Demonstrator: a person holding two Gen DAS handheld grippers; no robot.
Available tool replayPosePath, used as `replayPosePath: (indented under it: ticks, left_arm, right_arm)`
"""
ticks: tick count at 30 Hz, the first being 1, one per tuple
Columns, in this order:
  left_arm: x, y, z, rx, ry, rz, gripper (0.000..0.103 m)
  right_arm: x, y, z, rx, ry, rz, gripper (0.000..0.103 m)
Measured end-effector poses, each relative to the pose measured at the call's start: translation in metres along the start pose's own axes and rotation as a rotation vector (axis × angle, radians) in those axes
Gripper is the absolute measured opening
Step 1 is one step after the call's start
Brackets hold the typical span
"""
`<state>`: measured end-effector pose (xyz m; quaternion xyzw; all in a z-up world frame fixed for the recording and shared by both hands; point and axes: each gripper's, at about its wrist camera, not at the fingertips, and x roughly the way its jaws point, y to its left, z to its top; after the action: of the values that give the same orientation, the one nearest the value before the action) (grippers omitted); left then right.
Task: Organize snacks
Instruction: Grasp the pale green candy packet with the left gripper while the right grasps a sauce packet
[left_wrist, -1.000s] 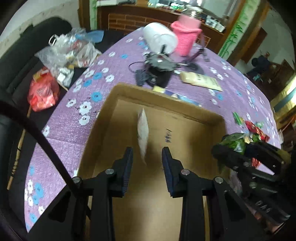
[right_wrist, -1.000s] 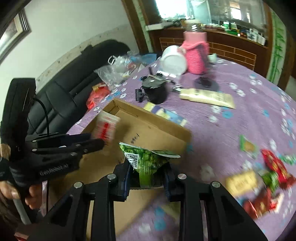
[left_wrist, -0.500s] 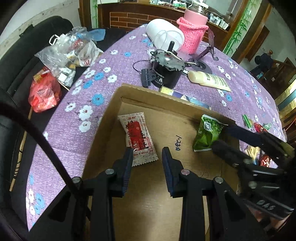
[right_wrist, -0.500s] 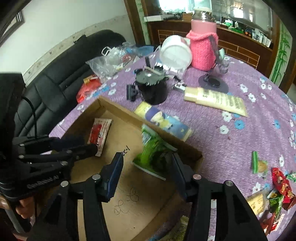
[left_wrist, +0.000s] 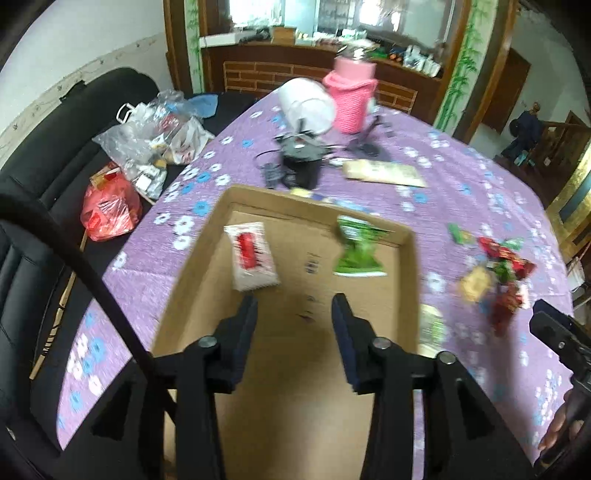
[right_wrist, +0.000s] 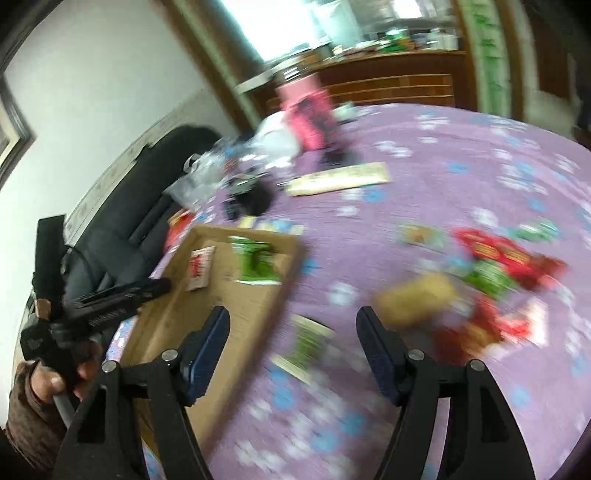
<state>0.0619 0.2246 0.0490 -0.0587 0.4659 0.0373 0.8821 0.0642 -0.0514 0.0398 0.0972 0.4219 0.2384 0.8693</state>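
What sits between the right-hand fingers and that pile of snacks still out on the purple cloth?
Nothing visible. The right gripper is open and empty over bare tablecloth, with a green packet just ahead and the snack pile beyond to the right.

Tablecloth (left_wrist: 461, 177) was purple, patterned with white and blue flowers. Cardboard box (left_wrist: 192, 258) plain brown. Packet (left_wrist: 253, 256) in box white with red print; second packet (left_wrist: 356, 245) green. Loose snack pile (right_wrist: 502, 266) red, green, yellow, too blurred for patterns. Knitted cover (left_wrist: 352, 98) pink. Sofa (left_wrist: 48, 147) black. Bag (left_wrist: 110, 208) red, possibly plastic.
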Motion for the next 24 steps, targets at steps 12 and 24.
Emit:
replayPosePath:
  ticks: [12,24]
  left_arm:
    - [0.009,-0.147,-0.04,0.127,-0.013,0.012,0.071]
    - [0.078,-0.16,-0.025,0.104,0.154,0.024,0.071]
  right_arm:
    - [-0.048,-0.13,-0.049,0.116,0.05,-0.194,0.08]
    - [-0.046,-0.14,-0.051,0.071,0.077,-0.121,0.08]
